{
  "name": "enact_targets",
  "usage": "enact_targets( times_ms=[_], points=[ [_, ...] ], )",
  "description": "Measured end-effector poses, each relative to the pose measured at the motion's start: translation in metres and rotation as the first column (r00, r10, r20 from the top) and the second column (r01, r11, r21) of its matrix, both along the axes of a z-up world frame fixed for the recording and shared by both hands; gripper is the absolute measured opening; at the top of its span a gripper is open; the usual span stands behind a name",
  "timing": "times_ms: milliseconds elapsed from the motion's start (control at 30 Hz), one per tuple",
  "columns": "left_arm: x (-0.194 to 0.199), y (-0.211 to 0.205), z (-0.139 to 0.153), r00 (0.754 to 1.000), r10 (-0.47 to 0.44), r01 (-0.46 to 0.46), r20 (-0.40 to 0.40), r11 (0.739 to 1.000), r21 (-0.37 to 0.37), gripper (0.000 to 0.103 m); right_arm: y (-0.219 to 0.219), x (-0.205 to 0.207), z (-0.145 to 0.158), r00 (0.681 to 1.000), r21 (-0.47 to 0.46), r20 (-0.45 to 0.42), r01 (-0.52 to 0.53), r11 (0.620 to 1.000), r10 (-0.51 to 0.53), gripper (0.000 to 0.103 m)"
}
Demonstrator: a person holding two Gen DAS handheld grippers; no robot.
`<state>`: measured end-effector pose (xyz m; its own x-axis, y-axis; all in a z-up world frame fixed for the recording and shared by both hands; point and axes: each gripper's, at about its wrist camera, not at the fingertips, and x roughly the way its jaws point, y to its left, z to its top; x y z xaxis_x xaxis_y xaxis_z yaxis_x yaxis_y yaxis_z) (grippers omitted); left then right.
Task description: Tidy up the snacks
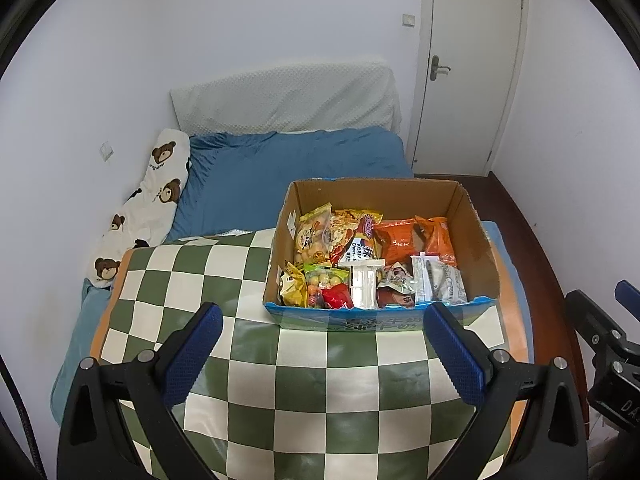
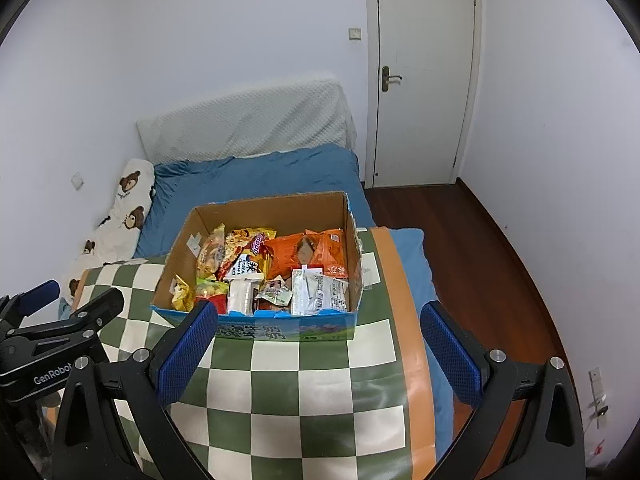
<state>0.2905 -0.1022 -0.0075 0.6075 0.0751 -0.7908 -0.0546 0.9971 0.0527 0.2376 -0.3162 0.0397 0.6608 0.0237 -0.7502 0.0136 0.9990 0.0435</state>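
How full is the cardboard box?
Roughly half full: snack packets cover the floor of the cardboard box, with bare inner walls above them.

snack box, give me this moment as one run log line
left gripper: open, empty | right gripper: open, empty | cardboard snack box: on checkered cloth, full of snack packets | stage: no grasp yet

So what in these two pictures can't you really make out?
- Lower snacks in the cardboard box: both views, buried under the top packets.
- Print on the white packet: too small to read.
- Box front lettering: right wrist view, partly behind the right gripper finger.
- Right gripper in the left wrist view: cut off by the edge.
- Left gripper: open, holding nothing.
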Motion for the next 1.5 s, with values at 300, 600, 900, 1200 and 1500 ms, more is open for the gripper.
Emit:
enact_targets(
  times_ms=[300,600,900,1200,1500],
  points=[
    [0.016,-0.002,-0.016,0.999,0.005,-0.005,-0.036,1.0,0.007,0.103,0.002,0.023,-0.022,0.999,-0.011,-0.035,0.013,1.0,-0.013,0.103],
    [0.021,-0.001,-0.028,0.997,0.005,-0.005,-0.073,1.0,-0.002,0.103,0.002,0.031,-0.041,0.997,-0.018,-0.077,0.02,1.0,-0.021,0.103],
    [0.02,-0.002,-0.024,0.998,-0.003,0.002,-0.069,1.0,-0.013,0.103,0.0,0.03,-0.041,0.997,-0.022,-0.077,0.021,1.0,-0.023,0.103],
    [0.017,-0.004,-0.02,0.998,-0.01,0.009,-0.058,1.0,-0.011,0.103,0.003,0.028,-0.033,0.997,-0.021,-0.067,0.02,1.0,-0.021,0.103],
    [0.016,-0.005,-0.017,0.999,-0.012,0.011,-0.053,1.0,-0.013,0.103,0.004,0.024,-0.03,0.998,-0.025,-0.063,0.022,0.999,-0.024,0.103]
  ],
)
